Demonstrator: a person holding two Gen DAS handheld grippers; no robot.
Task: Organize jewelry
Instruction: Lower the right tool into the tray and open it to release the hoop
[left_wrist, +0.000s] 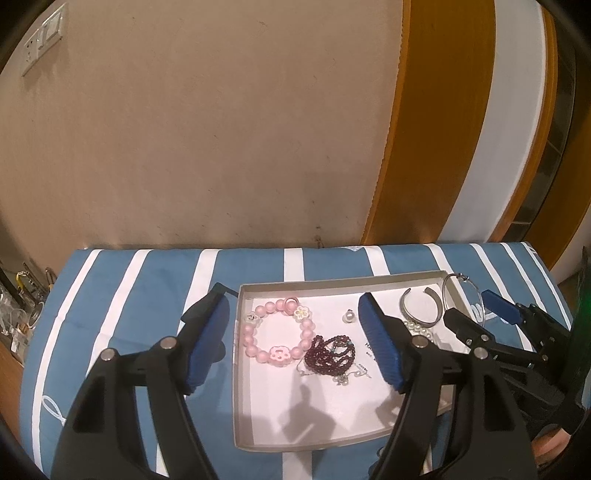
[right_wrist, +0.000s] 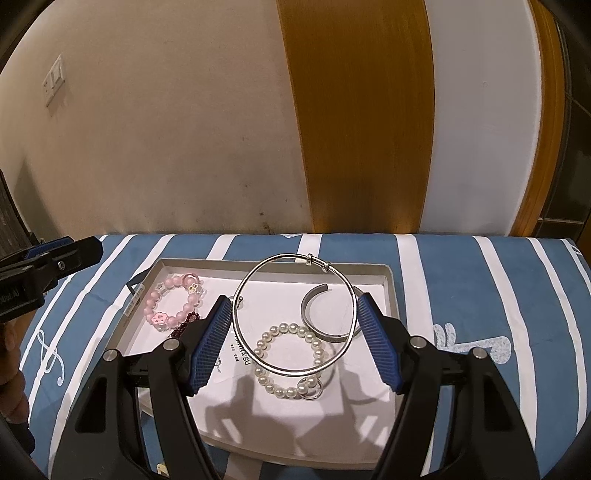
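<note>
In the tray (right_wrist: 386, 280), the right gripper (right_wrist: 293, 332) clamps the bangle (right_wrist: 295, 314) upright over the pearls (right_wrist: 288, 360). The left gripper (left_wrist: 295, 343) hangs apart above pink beads (left_wrist: 277, 332); the garnet strand (left_wrist: 330, 354) is tangled and hard to read.

black gripper (left_wrist: 295, 347), ribbed blue pads (right_wrist: 376, 347)

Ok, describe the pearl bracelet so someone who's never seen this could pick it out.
On the blue striped cloth sits a shallow white tray. Toward its right side lies the pearl bracelet, beside a silver cuff. It is the only loop of round white beads, with a small metal ring attached.
</note>
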